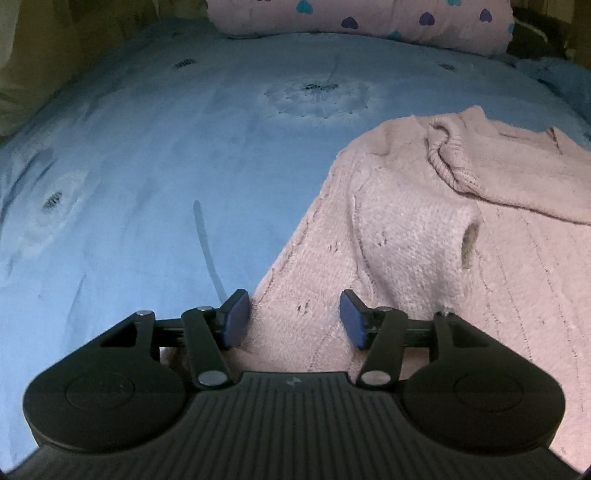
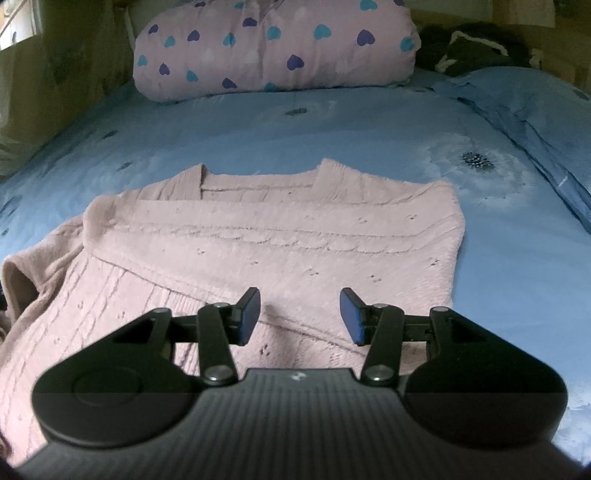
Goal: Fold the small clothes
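Note:
A small pale pink knitted sweater (image 2: 280, 236) lies on the blue bedspread (image 2: 332, 125), neckline toward the far end. Its right side is folded in flat; its left sleeve is bunched over the body. In the left wrist view the sweater (image 1: 424, 236) fills the right half, its ribbed sleeve cuff (image 1: 447, 162) curled on top. My left gripper (image 1: 293, 319) is open and empty, just above the sweater's left edge. My right gripper (image 2: 299, 317) is open and empty, above the sweater's lower right part.
A pink pillow with blue and purple hearts (image 2: 277, 48) lies at the head of the bed, also in the left wrist view (image 1: 362, 22). Dark cloth (image 2: 472, 48) sits at the far right corner. Bare bedspread (image 1: 147, 184) stretches left of the sweater.

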Demonstrator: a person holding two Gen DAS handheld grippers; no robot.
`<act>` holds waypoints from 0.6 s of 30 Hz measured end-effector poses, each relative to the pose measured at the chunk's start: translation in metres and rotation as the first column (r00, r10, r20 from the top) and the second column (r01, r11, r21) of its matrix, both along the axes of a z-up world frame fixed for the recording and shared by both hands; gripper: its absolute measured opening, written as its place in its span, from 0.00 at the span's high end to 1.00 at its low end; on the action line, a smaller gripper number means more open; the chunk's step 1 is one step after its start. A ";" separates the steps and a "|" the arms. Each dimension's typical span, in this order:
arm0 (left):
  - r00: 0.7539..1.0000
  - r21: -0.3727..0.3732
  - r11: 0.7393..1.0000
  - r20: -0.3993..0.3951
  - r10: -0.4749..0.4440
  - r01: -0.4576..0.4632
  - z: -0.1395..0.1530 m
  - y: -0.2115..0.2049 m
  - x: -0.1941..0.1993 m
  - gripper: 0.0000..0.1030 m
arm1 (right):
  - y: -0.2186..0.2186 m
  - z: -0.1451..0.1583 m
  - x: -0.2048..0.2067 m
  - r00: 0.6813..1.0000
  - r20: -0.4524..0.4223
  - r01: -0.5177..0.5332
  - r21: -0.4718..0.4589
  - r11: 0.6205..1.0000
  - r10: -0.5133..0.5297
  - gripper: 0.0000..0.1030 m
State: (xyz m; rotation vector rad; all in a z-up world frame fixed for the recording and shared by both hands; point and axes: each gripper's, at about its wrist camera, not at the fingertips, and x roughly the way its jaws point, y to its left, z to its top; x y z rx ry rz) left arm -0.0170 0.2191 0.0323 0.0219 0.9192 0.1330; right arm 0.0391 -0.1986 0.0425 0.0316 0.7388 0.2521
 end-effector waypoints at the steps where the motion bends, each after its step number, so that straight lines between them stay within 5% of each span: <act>1: 1.000 -0.014 1.000 0.002 -0.003 0.003 0.000 0.002 0.000 0.41 | 0.001 0.000 0.000 1.000 -0.001 0.000 -0.002 1.000 0.000 0.52; 14: 0.997 0.014 0.997 -0.012 -0.072 0.072 -0.004 -0.007 0.003 0.42 | 0.011 -0.005 0.002 1.000 -0.010 -0.027 -0.033 0.999 0.027 0.52; 17: 0.995 0.043 0.994 0.003 -0.103 0.102 -0.003 -0.014 0.000 0.63 | 0.012 -0.005 0.002 1.000 -0.008 -0.028 -0.034 0.999 0.027 0.52; 18: 0.994 0.061 0.992 0.002 -0.107 0.106 -0.003 -0.017 -0.001 0.83 | 0.012 -0.005 0.002 1.000 -0.008 -0.027 -0.033 0.999 0.027 0.52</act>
